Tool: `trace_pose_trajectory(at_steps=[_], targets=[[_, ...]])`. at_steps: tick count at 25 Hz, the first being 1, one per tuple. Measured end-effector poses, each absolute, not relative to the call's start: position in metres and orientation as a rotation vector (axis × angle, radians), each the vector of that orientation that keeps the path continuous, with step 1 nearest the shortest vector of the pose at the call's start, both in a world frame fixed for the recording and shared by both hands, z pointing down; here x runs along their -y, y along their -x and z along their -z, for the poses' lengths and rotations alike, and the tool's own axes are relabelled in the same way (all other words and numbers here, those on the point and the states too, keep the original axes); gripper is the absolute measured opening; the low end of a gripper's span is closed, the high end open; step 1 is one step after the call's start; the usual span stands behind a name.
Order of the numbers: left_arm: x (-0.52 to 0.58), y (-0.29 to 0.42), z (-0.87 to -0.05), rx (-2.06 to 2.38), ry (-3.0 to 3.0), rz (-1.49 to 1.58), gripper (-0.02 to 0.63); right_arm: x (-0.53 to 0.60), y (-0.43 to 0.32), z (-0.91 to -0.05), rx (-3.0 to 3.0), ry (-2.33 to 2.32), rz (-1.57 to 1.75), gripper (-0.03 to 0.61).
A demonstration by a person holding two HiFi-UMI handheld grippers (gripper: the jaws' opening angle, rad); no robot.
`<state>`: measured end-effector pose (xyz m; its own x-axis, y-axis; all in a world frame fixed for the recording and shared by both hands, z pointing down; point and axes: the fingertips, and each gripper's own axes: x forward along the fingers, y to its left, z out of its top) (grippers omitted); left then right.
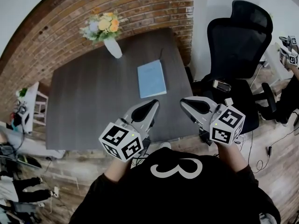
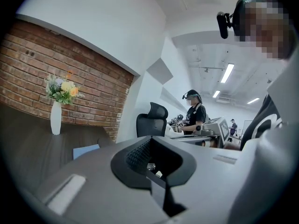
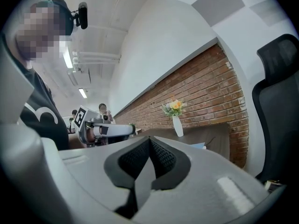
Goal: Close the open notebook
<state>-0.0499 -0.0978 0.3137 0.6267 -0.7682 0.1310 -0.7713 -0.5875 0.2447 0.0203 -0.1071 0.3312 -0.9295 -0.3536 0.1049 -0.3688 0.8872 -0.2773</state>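
A light blue notebook lies flat on the dark grey table, right of the middle, with its cover down and no pages showing. It shows as a blue sliver in the left gripper view and in the right gripper view. My left gripper is held over the table's front edge, short of the notebook and apart from it, jaws shut and empty. My right gripper hovers beside it past the table's right front corner, also shut on nothing.
A white vase with flowers stands at the table's far side by the brick wall. A black office chair stands to the right of the table. Another person with grippers is at the far right. A white shelf stands left.
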Motion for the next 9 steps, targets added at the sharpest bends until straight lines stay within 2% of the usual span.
trace_pose_trajectory(at_steps=[9], targets=[[0.1052, 0.0521, -0.3127, 1.253, -2.587, -0.028, 0.015, 0.1122, -0.0185, -0.3230, 2.993, -0.575, -0.407, 0.000]])
